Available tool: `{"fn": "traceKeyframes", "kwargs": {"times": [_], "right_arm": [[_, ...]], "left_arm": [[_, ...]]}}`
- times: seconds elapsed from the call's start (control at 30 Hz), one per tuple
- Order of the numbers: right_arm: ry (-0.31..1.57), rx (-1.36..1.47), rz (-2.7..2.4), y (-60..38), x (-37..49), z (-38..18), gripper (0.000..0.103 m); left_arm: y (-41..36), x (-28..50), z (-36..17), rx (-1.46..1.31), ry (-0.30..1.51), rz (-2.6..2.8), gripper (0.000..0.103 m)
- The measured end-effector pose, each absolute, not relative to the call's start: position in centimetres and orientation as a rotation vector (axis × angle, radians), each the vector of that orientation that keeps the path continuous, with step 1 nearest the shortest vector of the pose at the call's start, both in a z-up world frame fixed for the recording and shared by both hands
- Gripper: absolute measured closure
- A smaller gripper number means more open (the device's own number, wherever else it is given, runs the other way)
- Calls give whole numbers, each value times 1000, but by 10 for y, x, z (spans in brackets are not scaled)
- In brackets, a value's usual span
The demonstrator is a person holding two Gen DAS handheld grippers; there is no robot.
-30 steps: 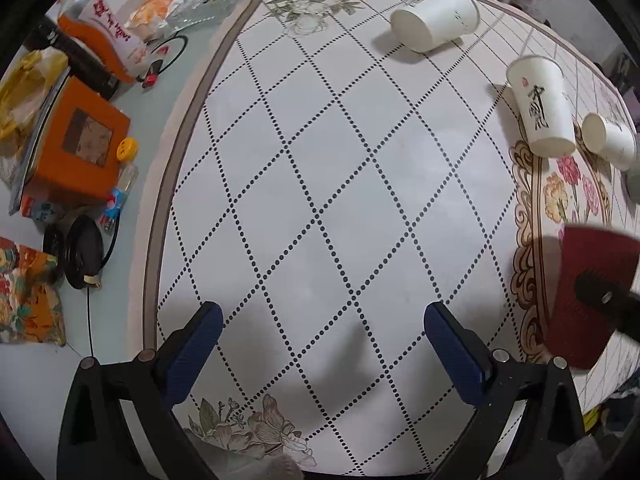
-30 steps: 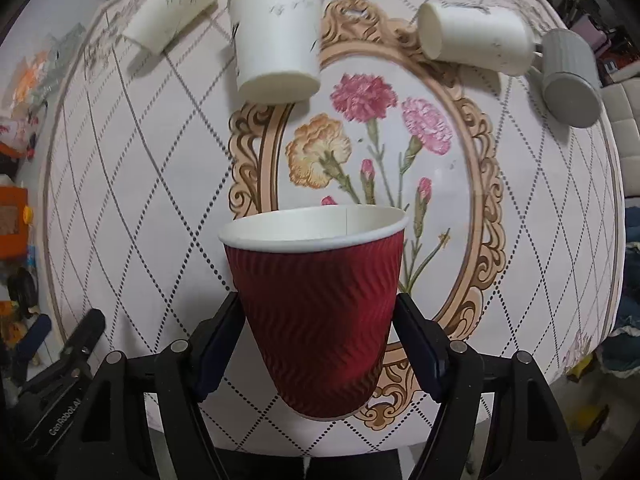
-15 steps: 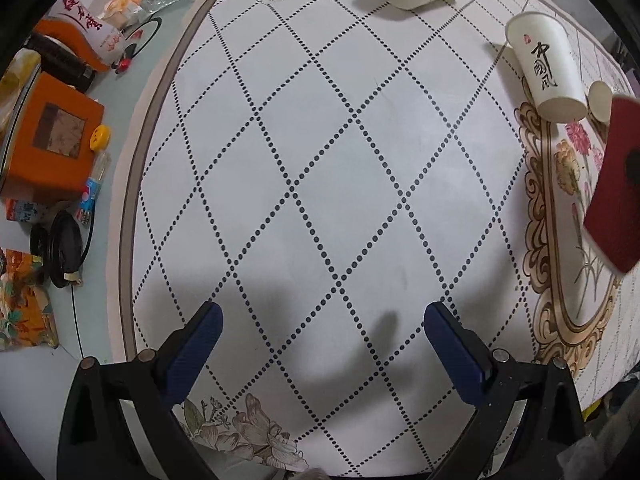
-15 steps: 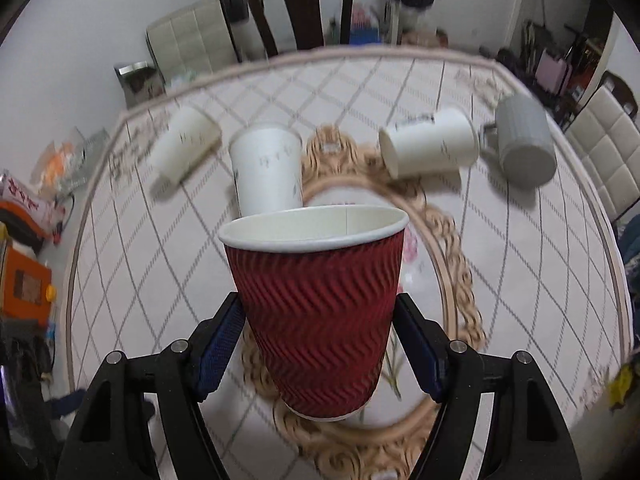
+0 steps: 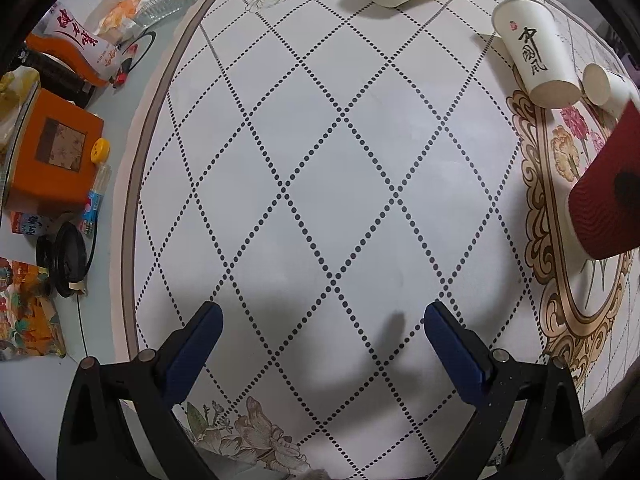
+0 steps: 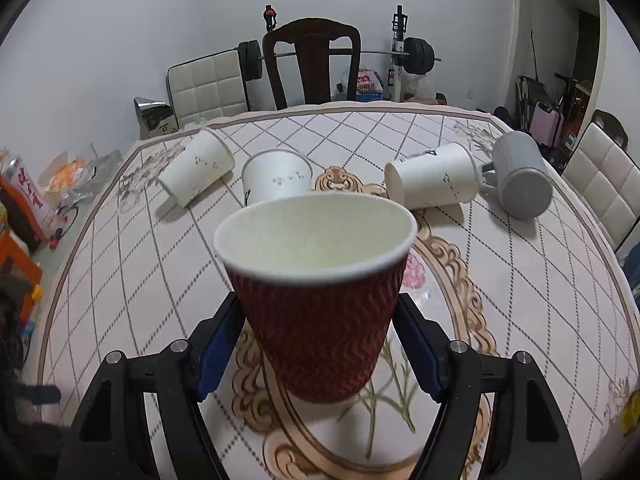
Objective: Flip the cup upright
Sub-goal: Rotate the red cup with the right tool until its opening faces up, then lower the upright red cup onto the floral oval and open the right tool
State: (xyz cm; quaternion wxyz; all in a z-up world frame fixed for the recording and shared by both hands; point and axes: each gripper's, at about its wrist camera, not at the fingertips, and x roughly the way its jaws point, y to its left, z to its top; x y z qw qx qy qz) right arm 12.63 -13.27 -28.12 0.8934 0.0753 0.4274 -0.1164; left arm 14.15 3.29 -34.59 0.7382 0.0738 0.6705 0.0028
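Note:
My right gripper [image 6: 320, 340] is shut on a red ripple paper cup [image 6: 316, 320], held upright with its open mouth up, its base at or just above the tablecloth; contact cannot be told. The same cup [image 5: 604, 200] shows at the right edge of the left wrist view. My left gripper [image 5: 320, 344] is open and empty above the diamond-patterned cloth. Three white paper cups lie on their sides: one far left [image 6: 196, 172], one behind the red cup [image 6: 276, 176], one to the right [image 6: 432, 182].
A grey mug [image 6: 520, 182] lies on its side at the far right. Orange boxes [image 5: 52, 160], snack bags and a black cable lie on the bare table strip left of the cloth. A dark wooden chair [image 6: 312, 64] stands behind the table.
My right gripper has tilted from looking down at the table to level, turning the red cup upright and lowering it toward the floral oval. The left gripper stayed open and shifted slightly.

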Motion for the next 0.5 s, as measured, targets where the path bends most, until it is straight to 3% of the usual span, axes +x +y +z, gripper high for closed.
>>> {"fn": "traceKeyframes", "kwargs": {"times": [0.37,0.5], "right_arm": [[975,189,-245,-140,92,-292,24],[1002,180,-247,-143,79,-288,14]], "left_arm": [[28,122,-318,180,1408,-8,0],[17,107,-301,177,1375,6,0]]}}
